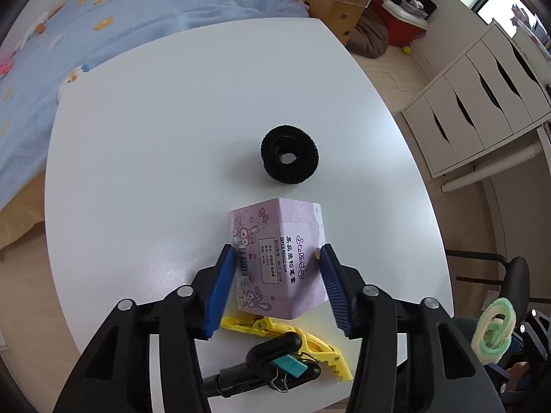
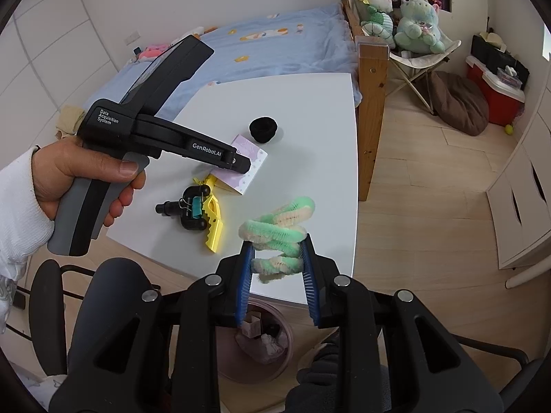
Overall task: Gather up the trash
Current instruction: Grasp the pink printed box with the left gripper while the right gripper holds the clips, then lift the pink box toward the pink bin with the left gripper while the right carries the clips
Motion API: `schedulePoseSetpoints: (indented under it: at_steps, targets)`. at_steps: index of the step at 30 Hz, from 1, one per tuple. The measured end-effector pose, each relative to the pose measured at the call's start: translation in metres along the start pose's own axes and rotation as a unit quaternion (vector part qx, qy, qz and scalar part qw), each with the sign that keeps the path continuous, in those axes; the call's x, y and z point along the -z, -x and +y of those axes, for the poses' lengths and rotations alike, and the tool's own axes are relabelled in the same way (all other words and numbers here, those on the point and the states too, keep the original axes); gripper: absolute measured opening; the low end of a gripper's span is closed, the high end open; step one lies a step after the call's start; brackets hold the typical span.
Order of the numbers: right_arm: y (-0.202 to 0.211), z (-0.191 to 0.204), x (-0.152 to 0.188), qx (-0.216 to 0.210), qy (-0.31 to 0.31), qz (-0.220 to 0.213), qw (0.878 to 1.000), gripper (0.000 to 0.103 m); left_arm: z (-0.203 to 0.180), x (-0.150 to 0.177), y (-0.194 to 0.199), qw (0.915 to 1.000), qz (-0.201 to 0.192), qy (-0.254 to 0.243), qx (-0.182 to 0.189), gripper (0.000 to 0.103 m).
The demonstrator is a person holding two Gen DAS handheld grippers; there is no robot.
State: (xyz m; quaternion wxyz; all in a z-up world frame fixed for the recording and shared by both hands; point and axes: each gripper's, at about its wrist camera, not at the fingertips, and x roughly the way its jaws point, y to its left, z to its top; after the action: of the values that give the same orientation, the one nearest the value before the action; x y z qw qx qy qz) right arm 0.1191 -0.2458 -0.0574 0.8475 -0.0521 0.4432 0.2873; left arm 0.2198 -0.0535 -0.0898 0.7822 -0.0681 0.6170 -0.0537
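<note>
A pink printed pencil-cap box point(image 1: 279, 227) stands on the white table point(image 1: 155, 137). My left gripper point(image 1: 277, 247) points down over it, with a blue pad pressed on each side of the box. In the right wrist view a hand holds that left gripper point(image 2: 241, 167) at the box point(image 2: 253, 161). My right gripper point(image 2: 277, 242) is shut on a twisted green and cream fuzzy loop point(image 2: 279, 234), held off the table's near edge above a pinkish bin point(image 2: 282, 320) on the floor. The loop point(image 1: 494, 327) also shows at the lower right of the left wrist view.
A black scrunchie point(image 1: 289, 158) lies beyond the box. A yellow clip point(image 1: 310, 340) and a black fitting with a teal binder clip point(image 1: 275, 361) lie near the table's front edge. A bed, a white drawer unit point(image 1: 482, 96) and a chair surround the table.
</note>
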Motion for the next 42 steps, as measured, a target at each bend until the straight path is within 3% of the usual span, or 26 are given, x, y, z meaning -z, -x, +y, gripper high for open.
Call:
schedulePoseSetpoints:
  at_steps: [5, 14, 16, 17, 21, 32, 42]
  targets:
    - [-0.003, 0.002, -0.001, -0.003, 0.001, 0.002, 1.0, 0.027, 0.0, 0.001, 0.005, 0.9999, -0.008, -0.007, 0.006, 0.036]
    - [-0.004, 0.004, -0.001, -0.002, 0.005, 0.003, 1.0, 0.027, 0.004, 0.001, 0.013, 0.9993, -0.03, -0.015, 0.015, 0.03]
    - [-0.004, 0.005, -0.002, -0.002, 0.007, 0.003, 1.0, 0.027, 0.004, 0.003, 0.018, 0.999, -0.039, -0.015, 0.017, 0.024]
    - [-0.004, 0.006, -0.002, -0.002, 0.008, 0.003, 1.0, 0.027, 0.003, 0.003, 0.021, 0.9988, -0.044, -0.015, 0.014, 0.012]
    - [-0.004, 0.009, -0.004, -0.003, 0.012, 0.003, 1.0, 0.027, -0.001, 0.004, 0.027, 0.9981, -0.056, -0.024, 0.01, 0.007]
    - [-0.003, 0.016, -0.007, -0.003, 0.021, 0.003, 1.0, 0.027, 0.001, 0.004, 0.046, 0.9931, -0.111, -0.031, 0.018, 0.005]
    - [-0.003, 0.024, -0.007, -0.005, 0.027, 0.004, 1.0, 0.027, 0.002, 0.008, 0.072, 0.9827, -0.18, -0.045, -0.003, 0.005]
